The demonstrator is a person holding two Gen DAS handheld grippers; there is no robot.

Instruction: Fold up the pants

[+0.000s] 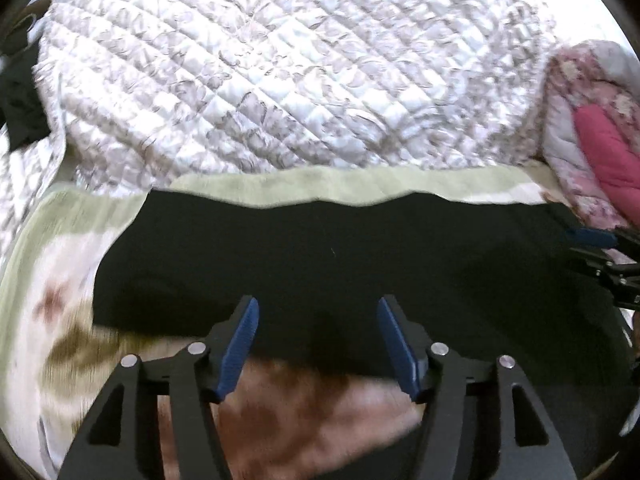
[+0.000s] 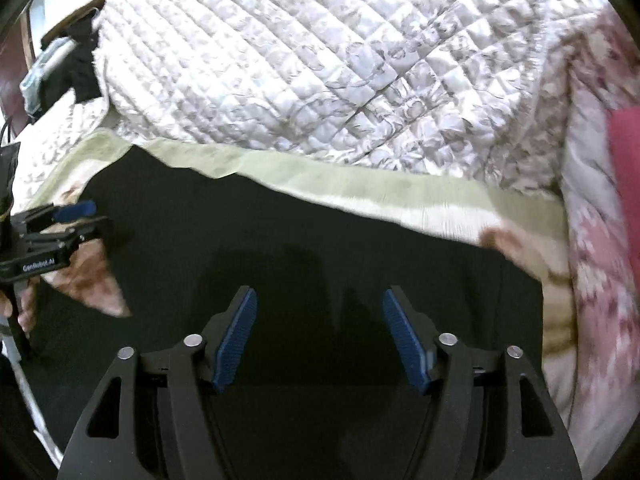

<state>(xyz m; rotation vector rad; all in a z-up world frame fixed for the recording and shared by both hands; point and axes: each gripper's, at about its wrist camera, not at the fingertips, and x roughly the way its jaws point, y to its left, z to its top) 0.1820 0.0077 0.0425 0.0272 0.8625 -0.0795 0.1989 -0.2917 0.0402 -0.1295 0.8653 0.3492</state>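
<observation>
Two quilts frame my workspace: a white quilted spread [image 1: 260, 64] behind, a pink floral one [image 2: 592, 240] to the right. Black pants [image 1: 320, 256] lie flat on a pale green blanket [image 1: 360, 186], far edge straight. Left gripper [image 1: 318, 340] and right gripper [image 2: 319, 336] gape wide, empty. Only my right view shows a hand [image 2: 24, 308].

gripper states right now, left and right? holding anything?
Left gripper: open, nothing between the blue pads, above the black fabric pants.
Right gripper: open, empty, also over the pants.
</observation>
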